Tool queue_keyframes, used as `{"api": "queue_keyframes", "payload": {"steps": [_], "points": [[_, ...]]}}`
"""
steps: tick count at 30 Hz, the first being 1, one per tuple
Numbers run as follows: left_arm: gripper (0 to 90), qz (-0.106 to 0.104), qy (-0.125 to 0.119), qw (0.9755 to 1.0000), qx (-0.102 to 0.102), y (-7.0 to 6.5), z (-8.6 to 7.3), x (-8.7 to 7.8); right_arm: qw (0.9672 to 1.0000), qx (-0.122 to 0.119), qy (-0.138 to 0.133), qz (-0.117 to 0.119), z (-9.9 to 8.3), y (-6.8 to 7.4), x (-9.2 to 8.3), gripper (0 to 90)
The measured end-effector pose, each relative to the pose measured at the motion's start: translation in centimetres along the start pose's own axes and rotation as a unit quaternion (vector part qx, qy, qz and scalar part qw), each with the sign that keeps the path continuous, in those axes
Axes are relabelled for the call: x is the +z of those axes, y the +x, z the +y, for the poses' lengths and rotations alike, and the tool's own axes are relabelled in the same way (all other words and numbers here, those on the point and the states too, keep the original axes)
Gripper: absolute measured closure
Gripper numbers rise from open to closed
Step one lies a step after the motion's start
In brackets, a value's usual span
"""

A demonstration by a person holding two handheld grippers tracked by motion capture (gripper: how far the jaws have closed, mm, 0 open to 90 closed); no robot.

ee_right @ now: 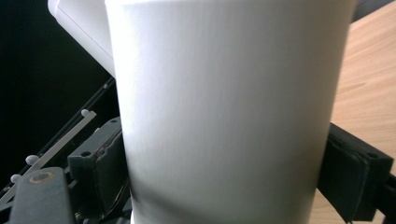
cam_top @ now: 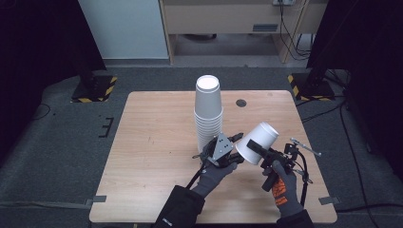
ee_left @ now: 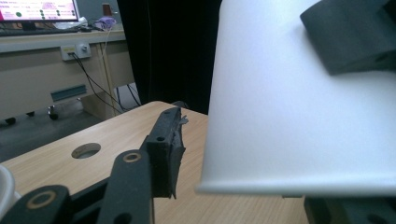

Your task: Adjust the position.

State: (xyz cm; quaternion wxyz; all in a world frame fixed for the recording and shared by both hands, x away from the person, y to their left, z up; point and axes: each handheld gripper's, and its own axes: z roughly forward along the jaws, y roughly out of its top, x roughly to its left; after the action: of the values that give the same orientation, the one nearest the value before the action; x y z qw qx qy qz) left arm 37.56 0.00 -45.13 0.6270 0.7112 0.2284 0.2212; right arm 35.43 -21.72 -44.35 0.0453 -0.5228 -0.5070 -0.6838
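Right hand-held gripper (cam_top: 253, 148) clamps white cup (cam_top: 257, 142); left hand-held gripper (cam_top: 236, 145) released, beside its rim.

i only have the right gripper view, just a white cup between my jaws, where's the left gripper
Observer: The left gripper is at the open rim of the cup, which the right gripper holds tilted above the table.
Operator: is it gripping the cup
Observer: No. In the left gripper view, one jaw stands clear of the cup wall, with a gap between them.
Operator: anything else close by
Observer: A stack of upturned white cups stands on the table just behind the left gripper.
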Motion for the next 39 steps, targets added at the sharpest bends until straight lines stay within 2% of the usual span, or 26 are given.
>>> {"api": "queue_keyframes", "payload": {"steps": [3, 8, 16, 20, 23, 39], "points": [[56.5, 0.001, -0.004, 1.0, 0.0, 0.0, -0.1, 0.0, 1.0, 0.007, 0.004, 0.002, -0.1, 0.0, 0.1, 14.1], [67.3, 0.008, -0.004, 0.9999, 0.014, -0.2, -0.1, -0.2, 1.0, 0.007, 0.005, 0.002, -0.2, -0.1, 0.2, 14.0], [76.3, 0.009, -0.002, 0.9995, 0.029, -0.1, -0.2, -0.4, 0.9998, 0.019, 0.003, 0.009, -0.1, -0.3, 0.1, 13.4], [80.9, 0.004, -0.004, 0.9997, 0.023, 0.0, -0.1, -0.6, 0.9999, 0.013, 0.004, 0.004, 0.0, -0.4, 0.1, 12.1], [82.2, -0.002, 0.002, 0.9998, 0.021, 0.0, -0.1, -0.8, 0.9996, 0.025, 0.003, 0.009, -0.1, -0.7, 0.1, 11.4], [84.5, -0.01, 0.022, 0.9996, 0.011, 0.0, -0.4, -1.4, 0.9999, -0.015, 0.006, 0.004, 0.1, -1.1, 0.5, 5.5]]}}
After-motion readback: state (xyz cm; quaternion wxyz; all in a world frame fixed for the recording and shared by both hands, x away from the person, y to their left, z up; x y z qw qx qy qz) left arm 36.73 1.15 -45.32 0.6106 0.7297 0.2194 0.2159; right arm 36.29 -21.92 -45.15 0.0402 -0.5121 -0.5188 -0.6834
